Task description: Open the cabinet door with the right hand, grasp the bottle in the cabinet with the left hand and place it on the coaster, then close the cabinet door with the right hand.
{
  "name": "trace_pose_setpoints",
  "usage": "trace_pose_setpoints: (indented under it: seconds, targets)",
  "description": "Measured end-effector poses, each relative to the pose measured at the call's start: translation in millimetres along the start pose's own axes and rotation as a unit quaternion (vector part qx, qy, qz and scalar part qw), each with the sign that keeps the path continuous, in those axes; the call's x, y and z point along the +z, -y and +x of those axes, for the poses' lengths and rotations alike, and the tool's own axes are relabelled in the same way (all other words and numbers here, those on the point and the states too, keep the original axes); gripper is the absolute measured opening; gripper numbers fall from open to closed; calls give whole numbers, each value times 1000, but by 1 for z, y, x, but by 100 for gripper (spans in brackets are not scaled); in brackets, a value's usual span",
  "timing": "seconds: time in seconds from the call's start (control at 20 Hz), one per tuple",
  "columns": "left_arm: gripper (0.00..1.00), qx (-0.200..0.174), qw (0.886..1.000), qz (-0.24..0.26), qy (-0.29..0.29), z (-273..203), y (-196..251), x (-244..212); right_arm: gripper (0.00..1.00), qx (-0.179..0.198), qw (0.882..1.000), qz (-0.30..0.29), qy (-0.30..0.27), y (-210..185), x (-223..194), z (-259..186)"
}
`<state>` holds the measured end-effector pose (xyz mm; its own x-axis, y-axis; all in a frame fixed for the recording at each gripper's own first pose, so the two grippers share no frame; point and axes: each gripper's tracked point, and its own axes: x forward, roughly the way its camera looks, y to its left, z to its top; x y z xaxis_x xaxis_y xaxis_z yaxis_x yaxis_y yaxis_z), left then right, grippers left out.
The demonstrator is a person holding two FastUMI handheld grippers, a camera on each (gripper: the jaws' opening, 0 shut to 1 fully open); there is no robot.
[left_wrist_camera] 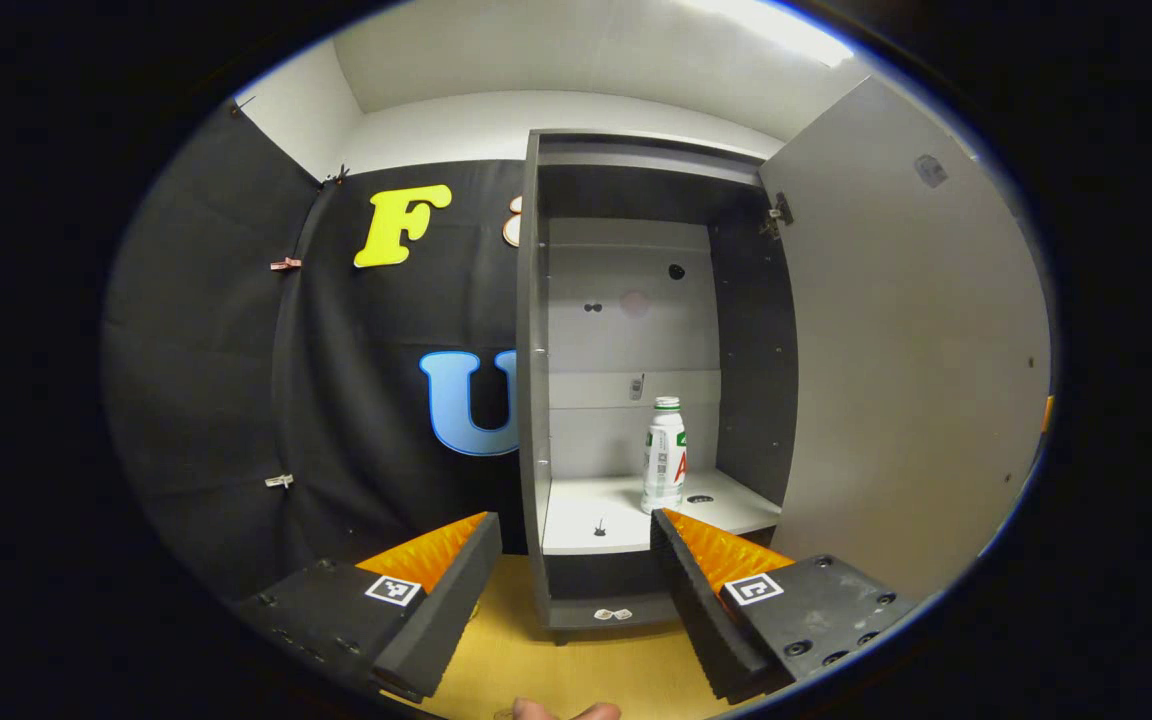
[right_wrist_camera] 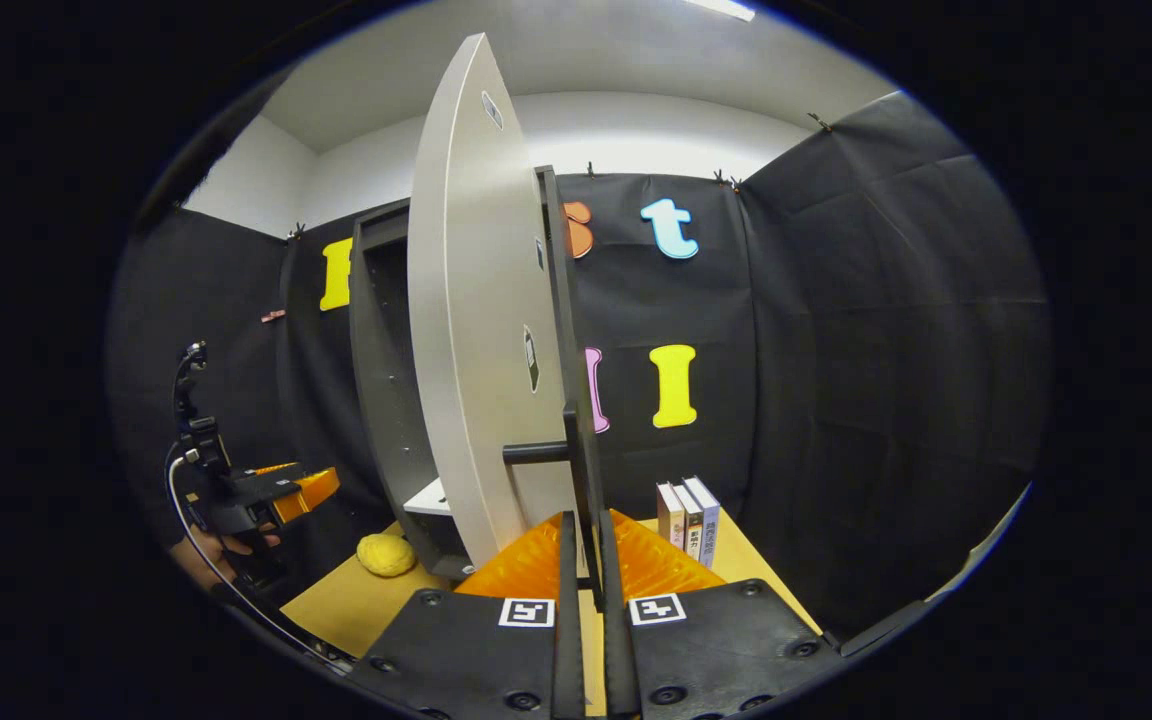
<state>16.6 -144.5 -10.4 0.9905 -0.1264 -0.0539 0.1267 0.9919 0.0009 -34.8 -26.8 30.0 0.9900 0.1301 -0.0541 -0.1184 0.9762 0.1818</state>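
Straight ahead in the left gripper view, the cabinet [left_wrist_camera: 636,400] stands with its door [left_wrist_camera: 896,340] swung wide to the right. Its white shelf [left_wrist_camera: 626,510] carries the bottle [left_wrist_camera: 664,456], upright with a green cap, set near the shelf's front edge and toward its right side. The left gripper [left_wrist_camera: 576,545] hovers in front over the yellow table [left_wrist_camera: 576,665], fingers spread well apart and empty. The bottle's long axis is vertical, and it lies ahead of the fingers, just inside the line of the right finger, so I judge a straight reach with a slight shift rightward would bracket it.

From the right gripper view, the door [right_wrist_camera: 466,330] is seen nearly edge-on. The right gripper [right_wrist_camera: 584,545] has its fingers drawn close together, clamped on the dark bar of the door handle [right_wrist_camera: 576,450]. Off to the left, the left gripper [right_wrist_camera: 281,490] sits in a hand, nearer the cabinet opening. A yellow sponge-like lump [right_wrist_camera: 385,553] lies on the table by the cabinet's foot, and three books [right_wrist_camera: 688,518] stand toward the far right edge. I can make out no coaster.
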Motion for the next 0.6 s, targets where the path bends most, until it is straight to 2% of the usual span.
trace_pose_setpoints:
  seconds: [0.05,0.25,0.3,0.5,0.6]
  targets:
    - [94,-2,1000,1,2,2,4,1,13,8,1000,6,2,-4,1,1]
    - [92,-6,1000,8,11,11,24,9,13,18,1000,-19,4,1,4,-1]
    - [94,-10,1000,8,13,15,30,12,13,20,1000,-20,6,3,7,-4]
    - [94,-25,999,10,19,42,53,22,13,37,999,35,1,3,14,-19]
    - [92,-36,999,12,19,63,68,24,13,18,999,42,0,29,14,-25]
